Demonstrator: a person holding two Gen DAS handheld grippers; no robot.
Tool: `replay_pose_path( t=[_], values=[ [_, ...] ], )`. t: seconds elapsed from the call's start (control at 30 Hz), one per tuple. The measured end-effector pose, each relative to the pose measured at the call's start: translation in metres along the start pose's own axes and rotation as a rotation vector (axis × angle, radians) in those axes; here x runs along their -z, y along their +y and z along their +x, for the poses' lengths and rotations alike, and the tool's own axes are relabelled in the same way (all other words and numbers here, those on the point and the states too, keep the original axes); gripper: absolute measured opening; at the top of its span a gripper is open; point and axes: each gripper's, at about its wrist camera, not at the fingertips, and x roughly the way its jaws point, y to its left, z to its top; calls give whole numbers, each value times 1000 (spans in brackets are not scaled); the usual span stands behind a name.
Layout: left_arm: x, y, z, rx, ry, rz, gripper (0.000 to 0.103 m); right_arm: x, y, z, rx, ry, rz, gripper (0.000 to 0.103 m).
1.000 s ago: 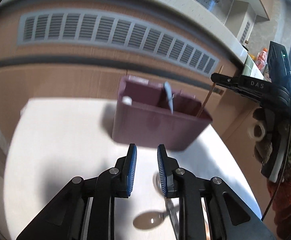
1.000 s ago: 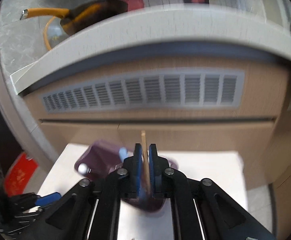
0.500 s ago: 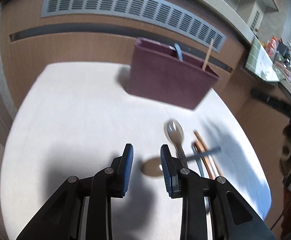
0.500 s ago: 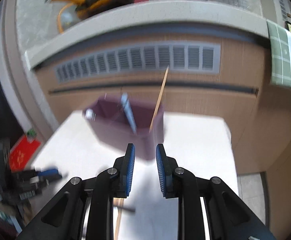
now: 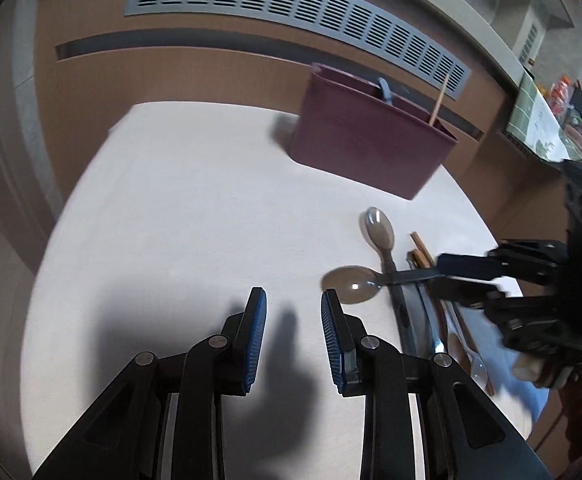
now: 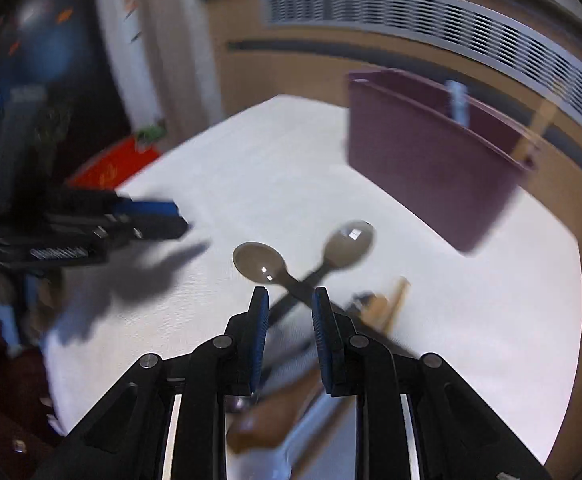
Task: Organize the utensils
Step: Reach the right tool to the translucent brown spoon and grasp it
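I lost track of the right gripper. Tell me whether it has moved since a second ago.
Yes. The right gripper has dropped from above the maroon bin, where it held a chopstick, down over the crossed spoons, fingers open and empty.

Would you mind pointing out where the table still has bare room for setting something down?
Free: the broad stretch of table left of the maroon holder, ahead of the left gripper. Crowded: the crossed spoons and chopsticks beside the right gripper.

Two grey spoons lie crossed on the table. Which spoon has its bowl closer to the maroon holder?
The spoon pointing toward the maroon holder. The other spoon lies across its handle, with its bowl nearer the left gripper.
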Motion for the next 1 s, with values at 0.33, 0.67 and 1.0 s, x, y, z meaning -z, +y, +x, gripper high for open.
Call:
replay_pose_path(
  t=[0.33, 0.67, 1.0],
  values=[
    [1, 23, -5, -19, -12, -49, 30, -28, 14, 50, -54, 140, -250, 21],
    [-2, 29, -1, -15, -8, -73, 30, -28, 35, 66, -119, 158, -264, 30],
    [1, 18, 7, -12, 15, -57, 30, -22, 9, 33, -54, 26, 93, 29]
  ],
)
